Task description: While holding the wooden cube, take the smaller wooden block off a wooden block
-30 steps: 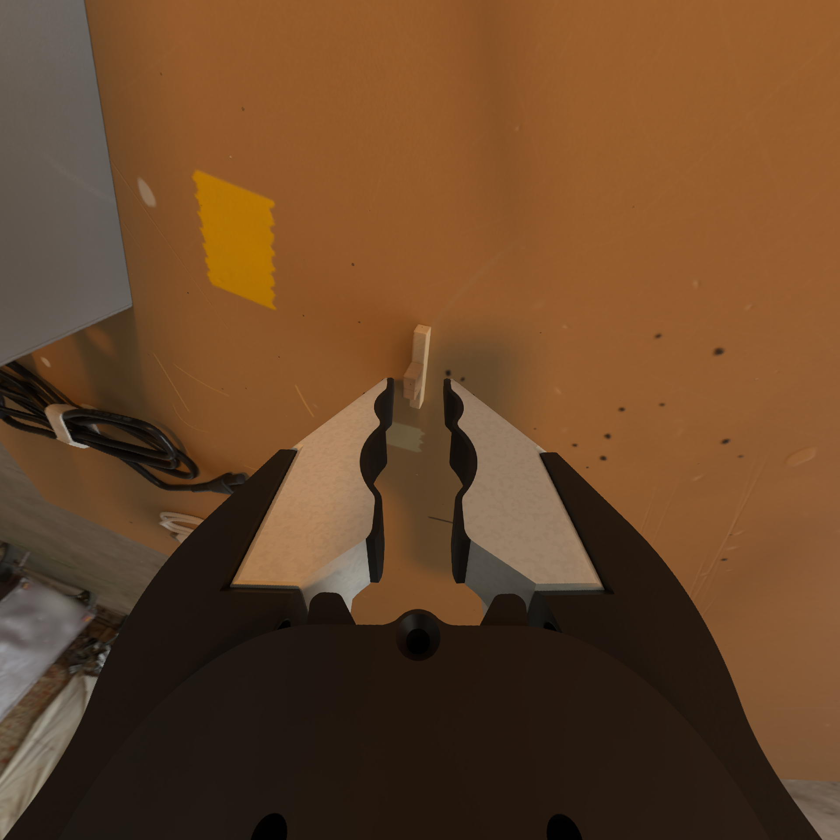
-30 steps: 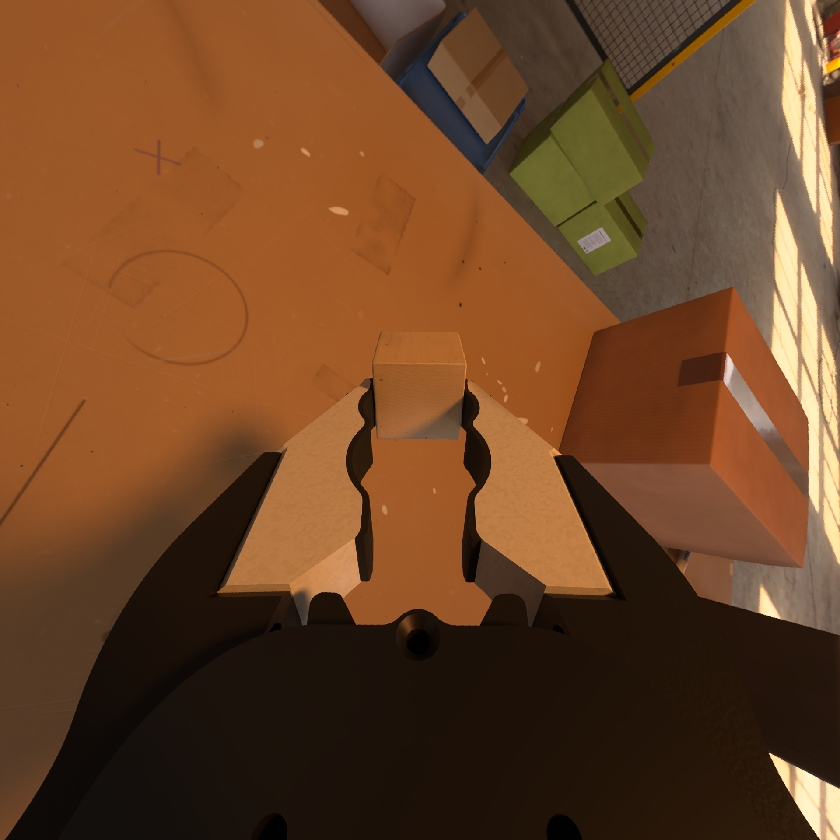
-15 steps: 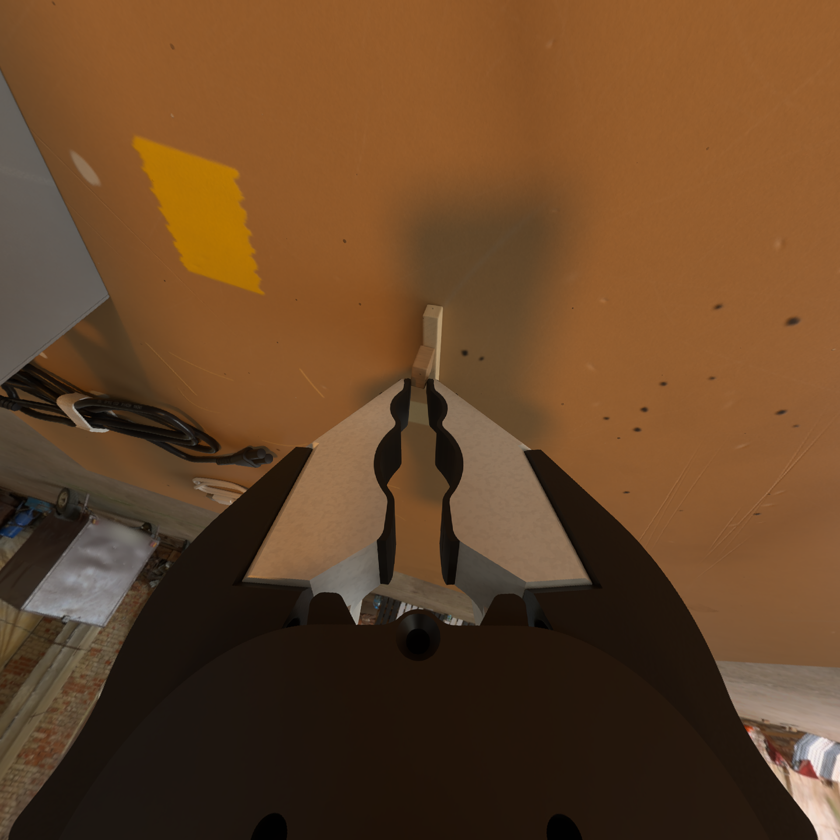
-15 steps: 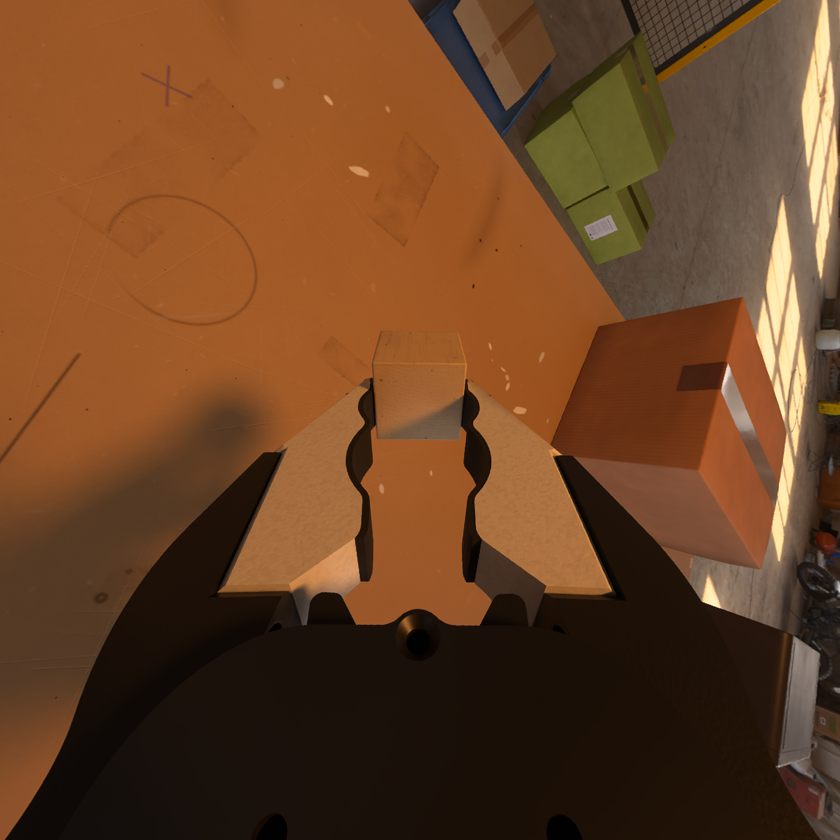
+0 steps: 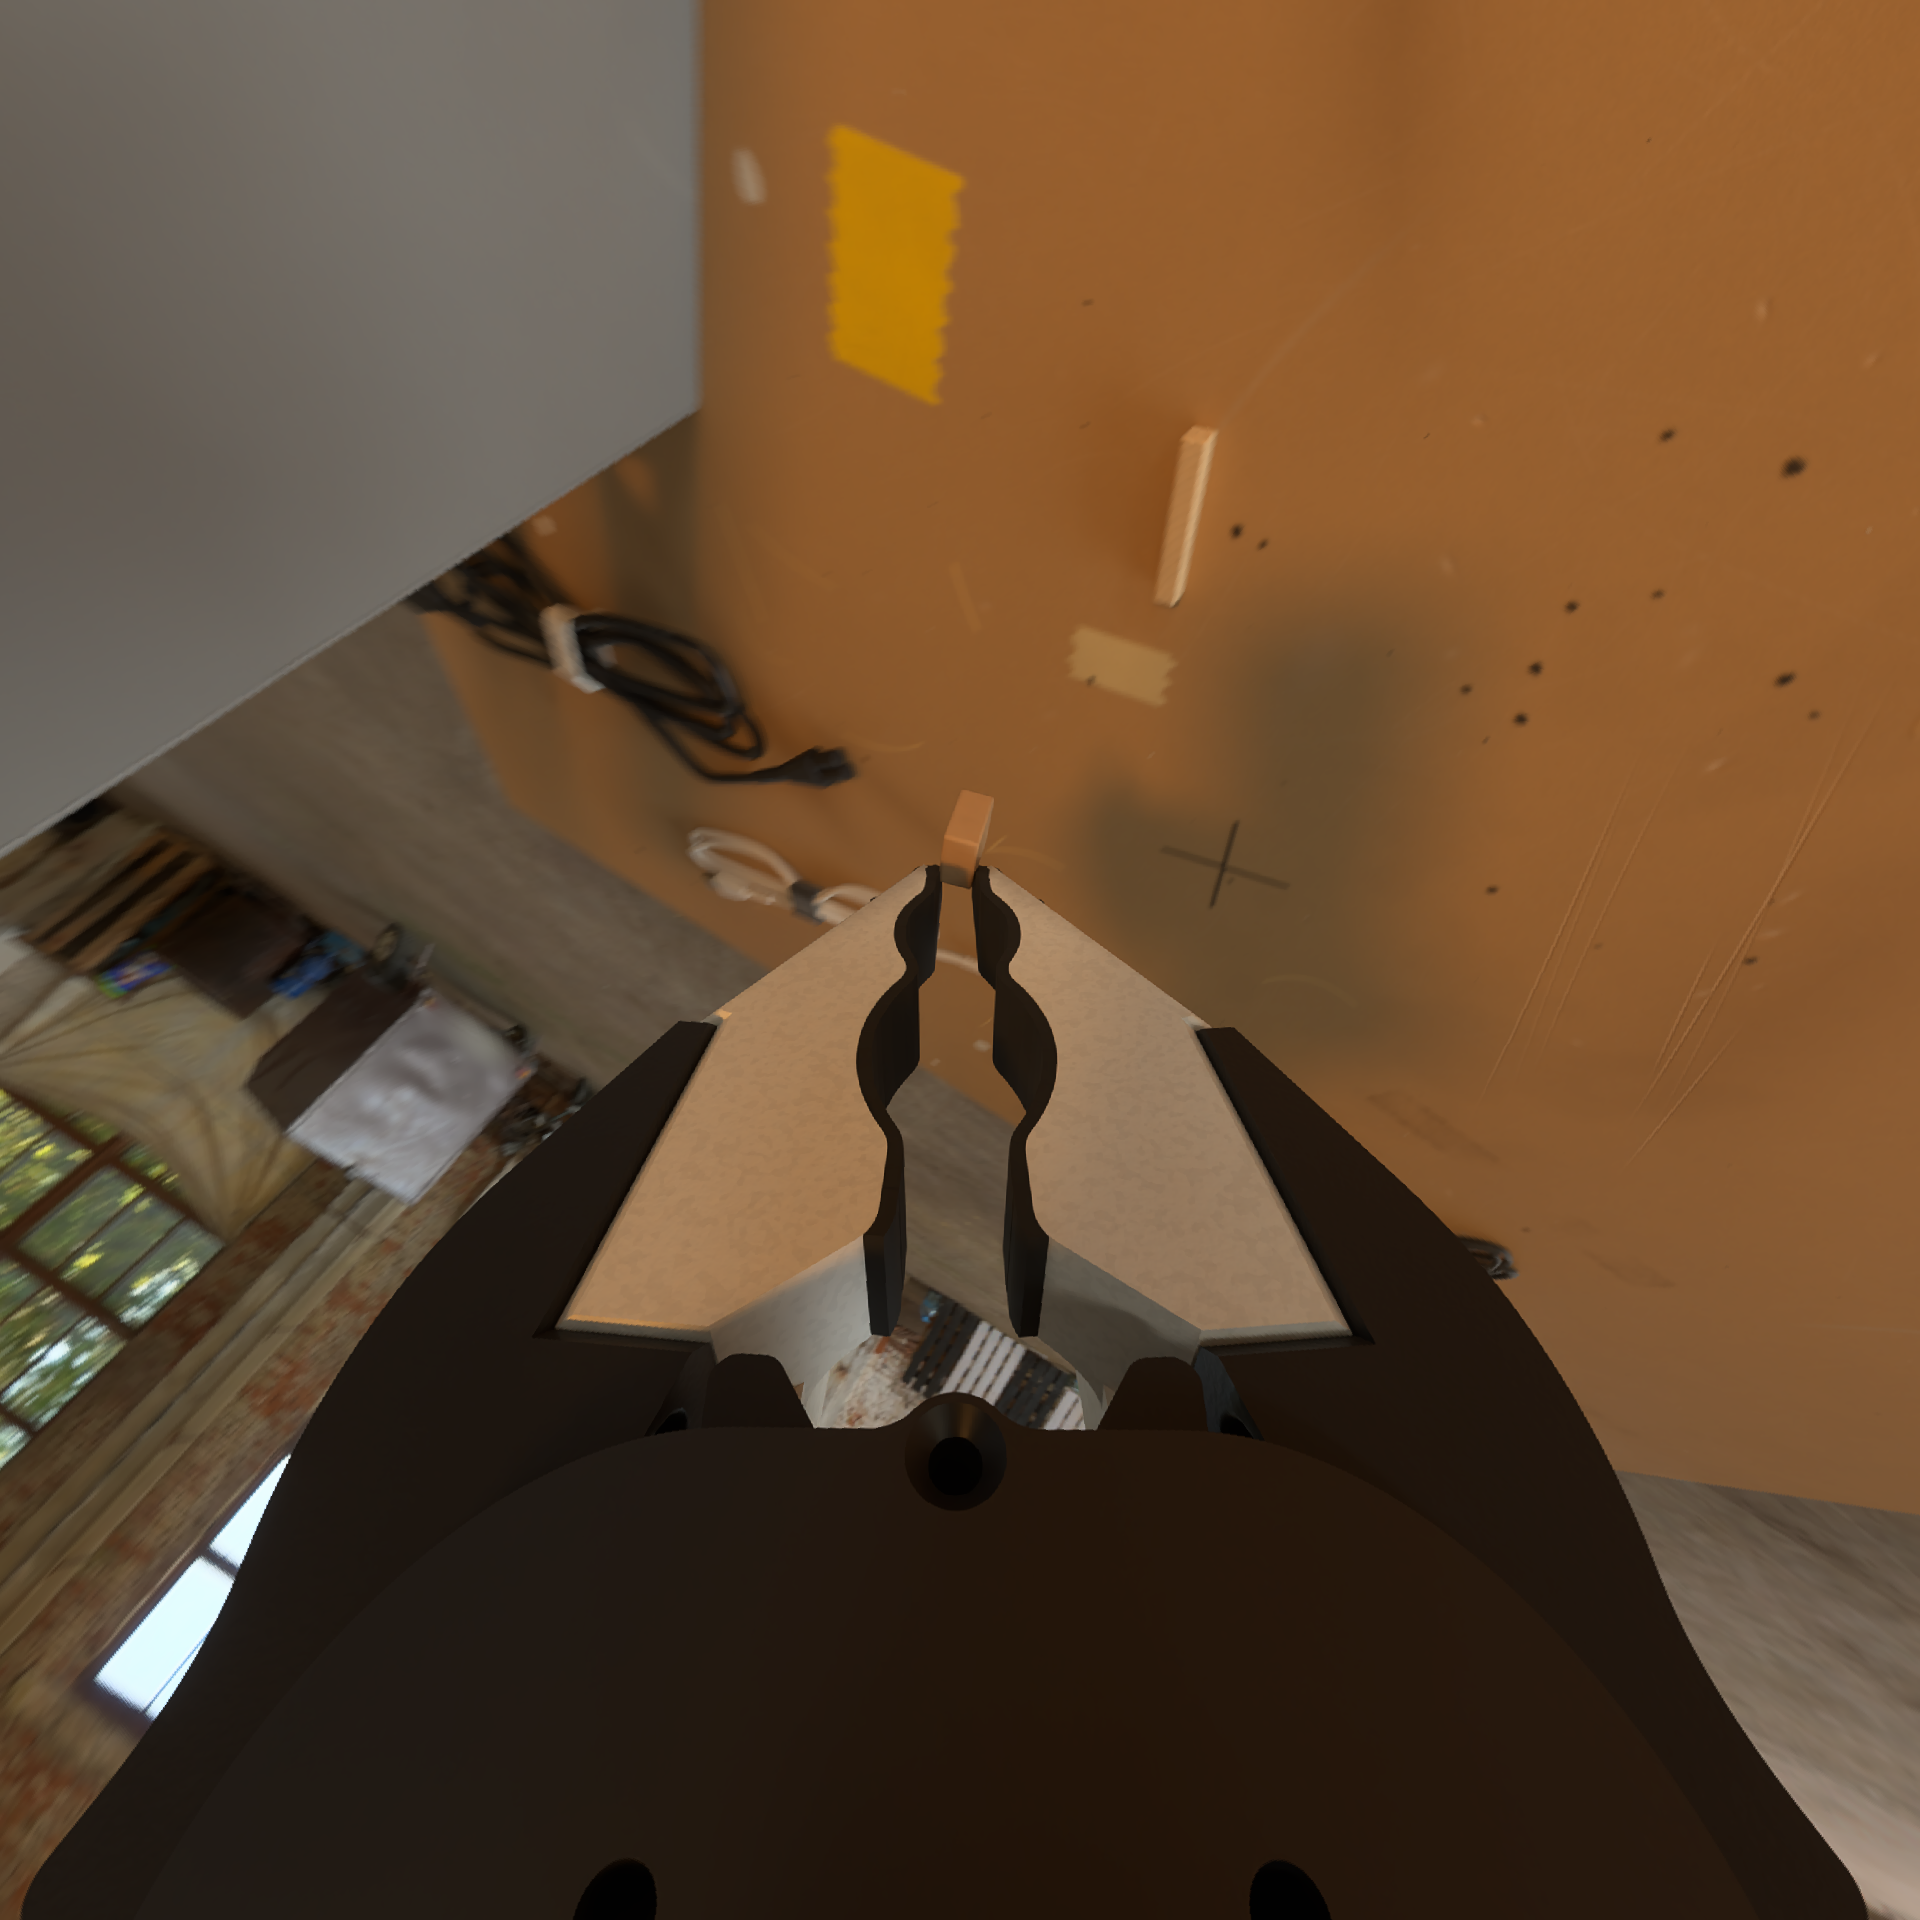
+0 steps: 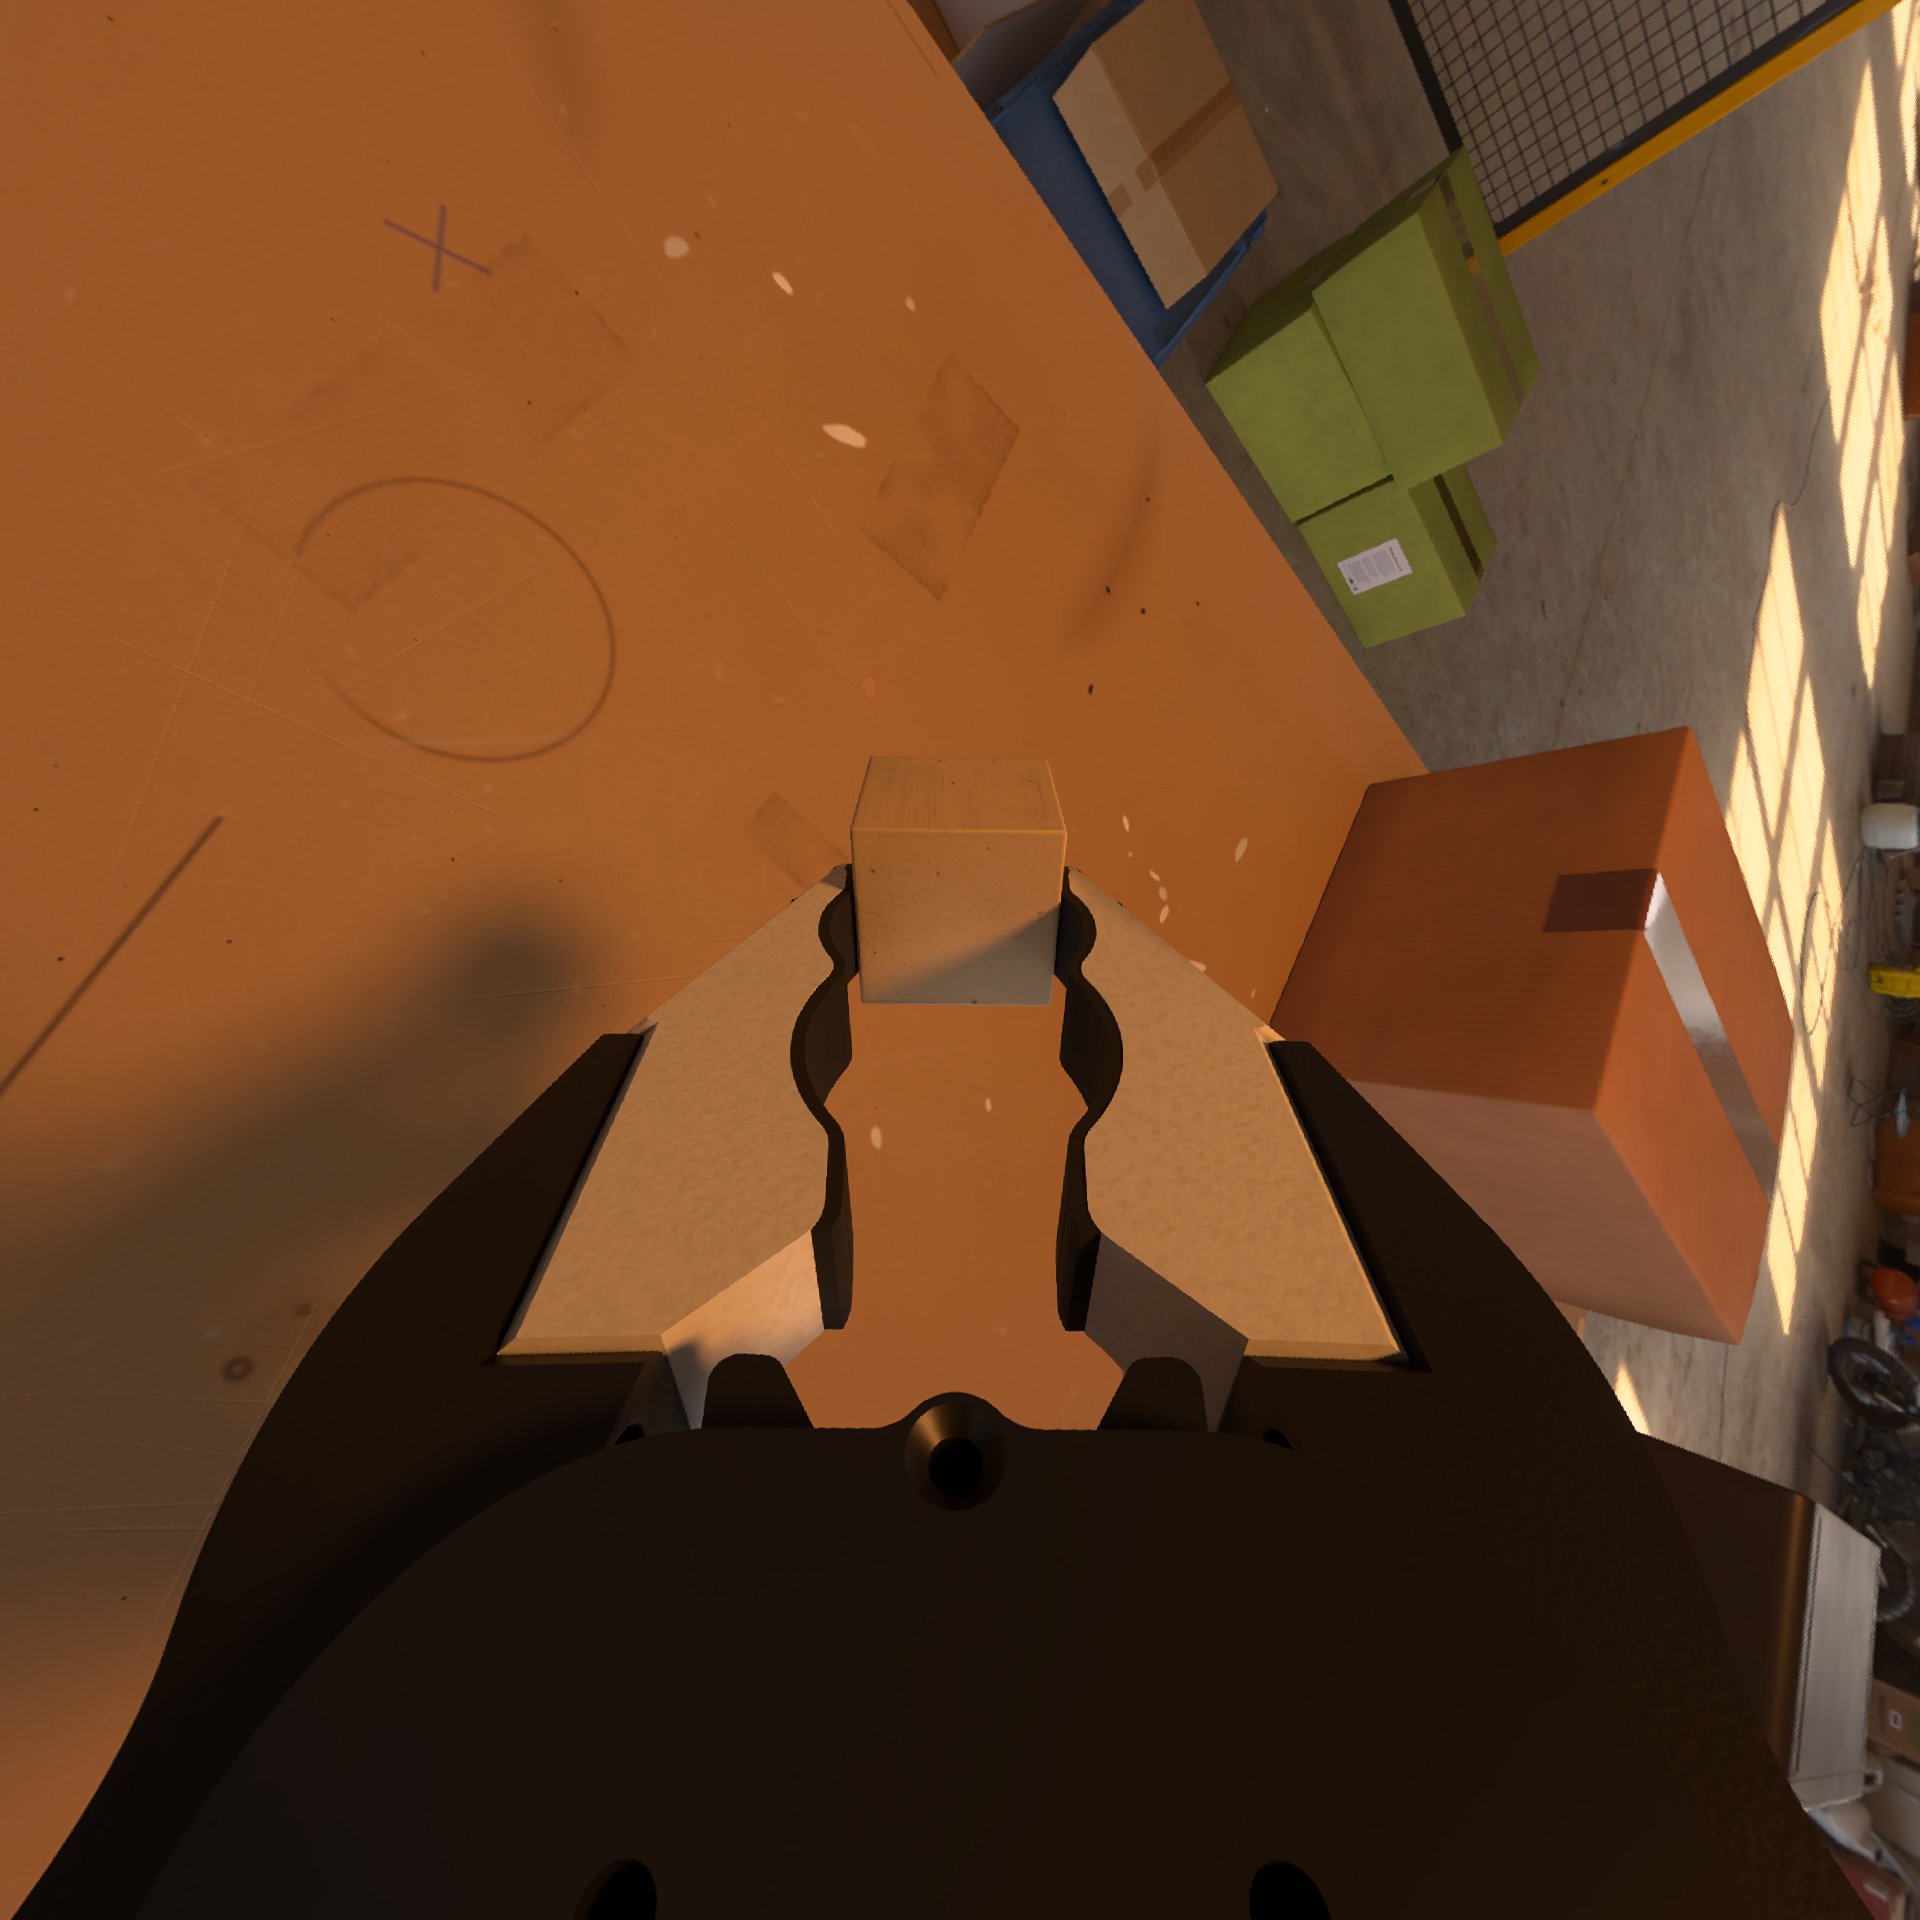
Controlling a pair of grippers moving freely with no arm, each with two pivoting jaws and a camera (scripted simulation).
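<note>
Between left tool (image 5: pixel 957 876) tips: smaller wooden block (image 5: pixel 965 828).

We see an orange tabletop (image 6: pixel 312 935) bearing a yellow patch (image 5: pixel 891 260), a pencilled circle (image 6: pixel 457 618) and a cross (image 6: pixel 436 247). Beyond its edge lie coiled black cable (image 5: pixel 665 686), green boxes (image 6: pixel 1382 395), an orange box (image 6: pixel 1558 997) and a cardboard carton (image 6: pixel 1164 135).

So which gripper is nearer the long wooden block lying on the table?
Left. The left gripper, shut on the smaller wooden block, has the long wooden block ahead, apart. The right gripper grips the wooden cube; its view shows no long block.
</note>
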